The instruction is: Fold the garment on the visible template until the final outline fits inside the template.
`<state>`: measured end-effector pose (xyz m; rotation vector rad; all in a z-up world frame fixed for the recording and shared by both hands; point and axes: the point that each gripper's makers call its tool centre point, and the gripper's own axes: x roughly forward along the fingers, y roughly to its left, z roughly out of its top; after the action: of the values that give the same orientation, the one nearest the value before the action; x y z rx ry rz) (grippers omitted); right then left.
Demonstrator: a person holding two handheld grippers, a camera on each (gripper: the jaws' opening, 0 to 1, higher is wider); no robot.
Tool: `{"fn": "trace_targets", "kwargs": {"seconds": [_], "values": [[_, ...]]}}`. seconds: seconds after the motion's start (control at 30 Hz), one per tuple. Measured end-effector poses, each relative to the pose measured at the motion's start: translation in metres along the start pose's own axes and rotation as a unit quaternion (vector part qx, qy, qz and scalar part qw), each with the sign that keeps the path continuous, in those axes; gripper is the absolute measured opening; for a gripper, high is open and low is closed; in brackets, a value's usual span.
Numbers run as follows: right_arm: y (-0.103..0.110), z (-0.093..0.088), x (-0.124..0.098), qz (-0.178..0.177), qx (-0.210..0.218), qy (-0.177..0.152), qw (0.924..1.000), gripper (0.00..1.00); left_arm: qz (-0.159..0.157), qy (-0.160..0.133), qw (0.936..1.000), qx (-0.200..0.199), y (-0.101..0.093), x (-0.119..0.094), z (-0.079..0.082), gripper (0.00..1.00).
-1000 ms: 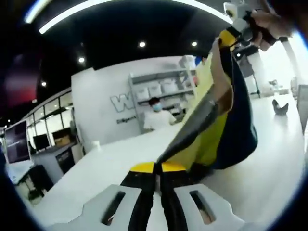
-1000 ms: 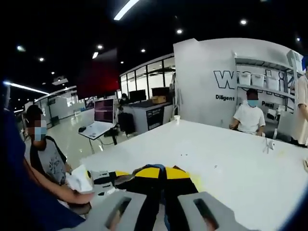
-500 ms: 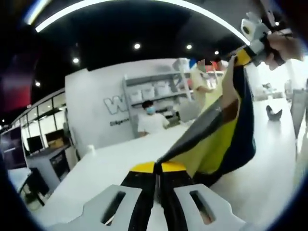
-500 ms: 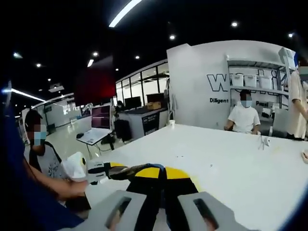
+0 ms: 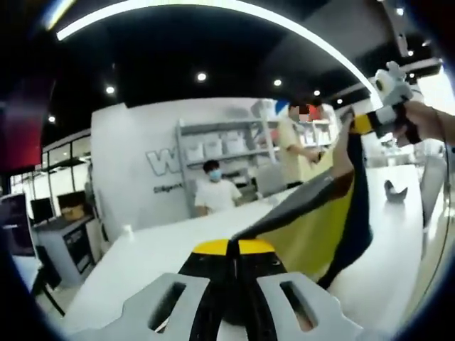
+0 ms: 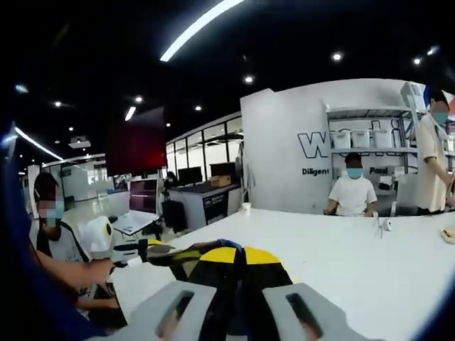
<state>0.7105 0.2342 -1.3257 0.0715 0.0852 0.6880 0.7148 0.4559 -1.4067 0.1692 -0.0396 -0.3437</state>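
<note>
A garment in yellow, grey and navy (image 5: 323,213) hangs in the air above the white table (image 5: 142,263), pulled taut between both grippers. My left gripper (image 5: 229,248) is shut on one corner of it at the bottom of the left gripper view. At the upper right there, a hand holds my right gripper (image 5: 361,125) on the garment's other end. In the right gripper view my right gripper (image 6: 237,256) is shut on the garment (image 6: 186,252), which runs left to the left gripper (image 6: 146,248).
A small dark object (image 5: 394,190) lies on the table at the right. Behind the far edge sits a person (image 5: 213,195) and another stands (image 5: 293,145) before white shelves (image 5: 227,145). A seated person (image 6: 50,234) and a desk with a laptop (image 6: 138,213) are at the left.
Both grippers keep their hold. The right gripper has moved further right and lower in the left gripper view, and the garment is drawn out flatter between them. Both cameras have shifted.
</note>
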Motion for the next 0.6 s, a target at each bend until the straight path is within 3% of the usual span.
{"fn": "trace_targets", "kwargs": {"seconds": [0.3, 0.6], "values": [[-0.002, 0.05, 0.0, 0.001, -0.014, -0.055, 0.9984, 0.0, -0.006, -0.041, 0.9991, 0.006, 0.013, 0.006, 0.065, 0.0], [0.019, 0.097, -0.014, 0.017, -0.031, -0.106, 0.9938, 0.0, -0.016, -0.072, 0.996, 0.051, 0.01, -0.007, 0.125, 0.0]]}}
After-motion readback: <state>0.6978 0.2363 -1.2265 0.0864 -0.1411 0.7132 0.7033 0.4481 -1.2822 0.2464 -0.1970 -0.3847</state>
